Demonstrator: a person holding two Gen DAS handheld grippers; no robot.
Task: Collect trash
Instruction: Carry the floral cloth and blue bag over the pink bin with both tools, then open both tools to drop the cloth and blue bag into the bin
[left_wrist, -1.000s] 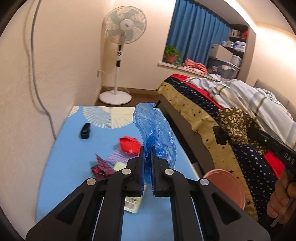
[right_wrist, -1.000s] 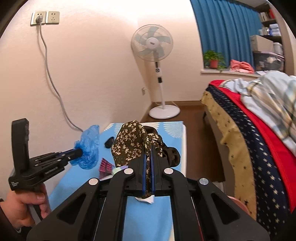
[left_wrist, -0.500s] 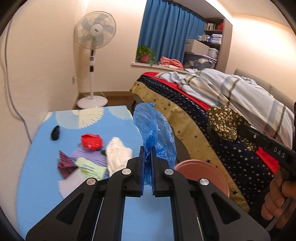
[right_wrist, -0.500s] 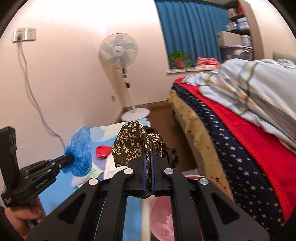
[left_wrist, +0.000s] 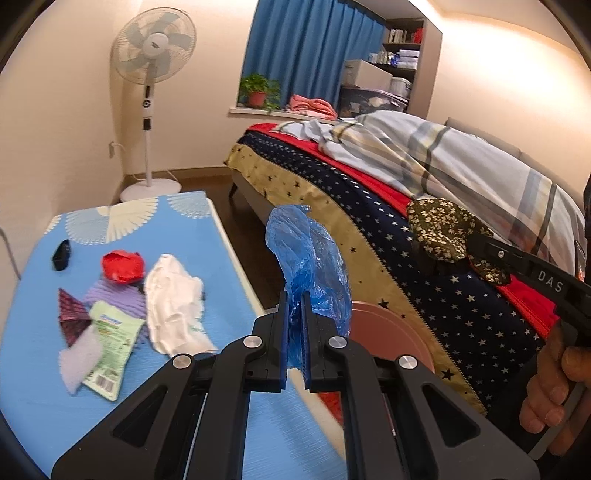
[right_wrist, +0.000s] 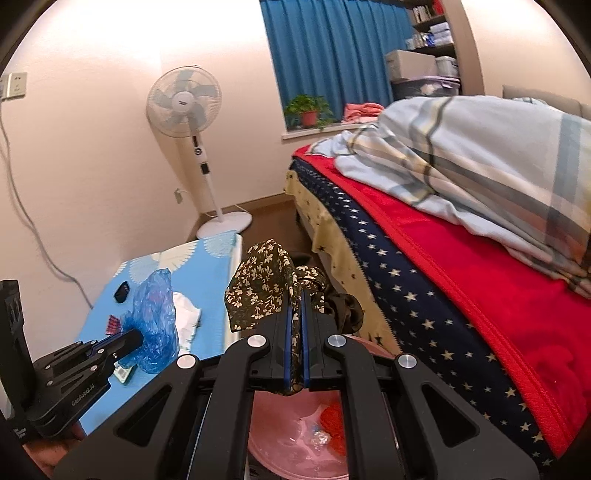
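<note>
A crumpled blue plastic bag (left_wrist: 312, 258) is clamped in the left gripper (left_wrist: 294, 328), held above the near rim of the pink bin (right_wrist: 280, 439). A floral cloth (right_wrist: 264, 291) is pinched in the right gripper (right_wrist: 294, 332), directly over that bin. Red scraps (right_wrist: 332, 424) are seen inside the bin.

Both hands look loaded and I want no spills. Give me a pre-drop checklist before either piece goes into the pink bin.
1. Left hand-held gripper shut on crumpled blue plastic bag: ok.
2. Right hand-held gripper shut on dark floral fabric scrap: ok.
3. Round pink plastic bin below right gripper: ok.
4. Bag over bin: not ok, over its left rim.
5. Bin has room: ok.
6. Blue-topped table cleared: not ok.
</note>
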